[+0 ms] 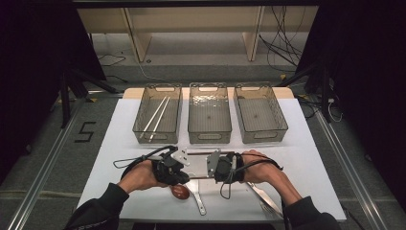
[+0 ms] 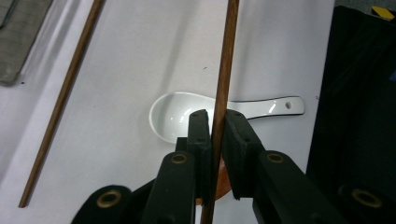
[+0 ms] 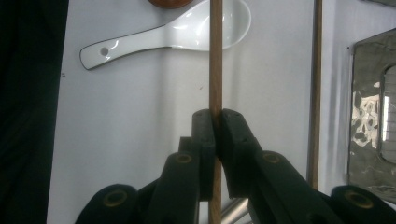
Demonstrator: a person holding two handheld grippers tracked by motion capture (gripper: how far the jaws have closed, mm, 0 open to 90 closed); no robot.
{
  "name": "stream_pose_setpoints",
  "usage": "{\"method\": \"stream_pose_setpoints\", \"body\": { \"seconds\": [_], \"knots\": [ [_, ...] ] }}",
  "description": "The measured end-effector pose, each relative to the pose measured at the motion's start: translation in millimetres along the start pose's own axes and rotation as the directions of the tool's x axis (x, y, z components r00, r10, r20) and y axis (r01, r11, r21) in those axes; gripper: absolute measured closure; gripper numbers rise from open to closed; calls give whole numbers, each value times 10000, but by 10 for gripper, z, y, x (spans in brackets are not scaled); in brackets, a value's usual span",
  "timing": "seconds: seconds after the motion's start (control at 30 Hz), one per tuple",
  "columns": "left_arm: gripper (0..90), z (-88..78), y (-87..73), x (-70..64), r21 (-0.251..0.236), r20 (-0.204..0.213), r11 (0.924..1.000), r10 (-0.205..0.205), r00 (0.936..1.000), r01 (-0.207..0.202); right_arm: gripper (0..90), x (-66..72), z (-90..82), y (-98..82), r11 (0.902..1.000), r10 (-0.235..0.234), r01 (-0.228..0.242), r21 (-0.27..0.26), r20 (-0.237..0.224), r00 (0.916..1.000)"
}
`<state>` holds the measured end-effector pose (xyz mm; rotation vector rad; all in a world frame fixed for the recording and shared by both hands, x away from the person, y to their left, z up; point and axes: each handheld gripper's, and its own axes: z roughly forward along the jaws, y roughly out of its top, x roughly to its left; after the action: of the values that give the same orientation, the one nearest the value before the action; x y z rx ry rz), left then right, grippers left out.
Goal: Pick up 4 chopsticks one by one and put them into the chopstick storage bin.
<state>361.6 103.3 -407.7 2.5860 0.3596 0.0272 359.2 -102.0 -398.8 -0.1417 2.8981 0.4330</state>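
Note:
A brown wooden chopstick (image 2: 223, 70) (image 3: 215, 56) runs between my two grippers, which face each other near the table's front edge. My left gripper (image 2: 215, 116) (image 1: 187, 171) has its pads pressed on one part of the stick. My right gripper (image 3: 215, 114) (image 1: 210, 173) is shut on another part of the same stick. A second brown chopstick (image 2: 60, 100) (image 3: 316, 93) lies flat on the white table, on the far side of the held one. A white ceramic spoon (image 2: 177, 114) (image 3: 210, 28) lies under the held stick.
Three clear grey bins stand in a row at the back: the left bin (image 1: 158, 87) holds pale chopsticks (image 1: 157, 117), then the middle bin (image 1: 209, 87) and the right bin (image 1: 260, 88). A brown wooden spoon (image 1: 180, 191), a metal spoon (image 1: 197, 196) and a metal utensil (image 1: 265, 199) lie near the front edge.

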Motion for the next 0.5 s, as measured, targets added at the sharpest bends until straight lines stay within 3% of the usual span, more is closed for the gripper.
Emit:
{"method": "stream_pose_setpoints", "body": {
  "seconds": [0.1,0.17,0.33,0.37,0.43,0.5],
  "knots": [
    [839,-3,-4,-17,-111,200,9997,209,9996,-207,830,-6,-4,-8,10000,-15,15,-20,92,10000],
    [846,-11,-5,-19,-258,203,9996,119,9997,-114,812,-18,-21,-21,9997,229,-227,-93,190,9996],
    [848,-91,-63,82,-461,-256,9983,-360,9990,348,621,-50,-120,-86,9923,1069,-1013,-711,792,9911],
    [848,-105,-78,101,-467,-304,9978,-477,9984,462,584,-44,-152,-109,9836,1630,-1553,-922,824,9832],
    [848,-145,-112,146,-595,-519,9962,-672,9964,641,532,-46,-179,-160,9710,2147,-2026,-1270,908,9724],
    [848,-185,-134,180,-775,-763,9933,-914,9929,855,486,-47,-203,-224,9505,2807,-2627,-1658,966,9549]
  ]
}}
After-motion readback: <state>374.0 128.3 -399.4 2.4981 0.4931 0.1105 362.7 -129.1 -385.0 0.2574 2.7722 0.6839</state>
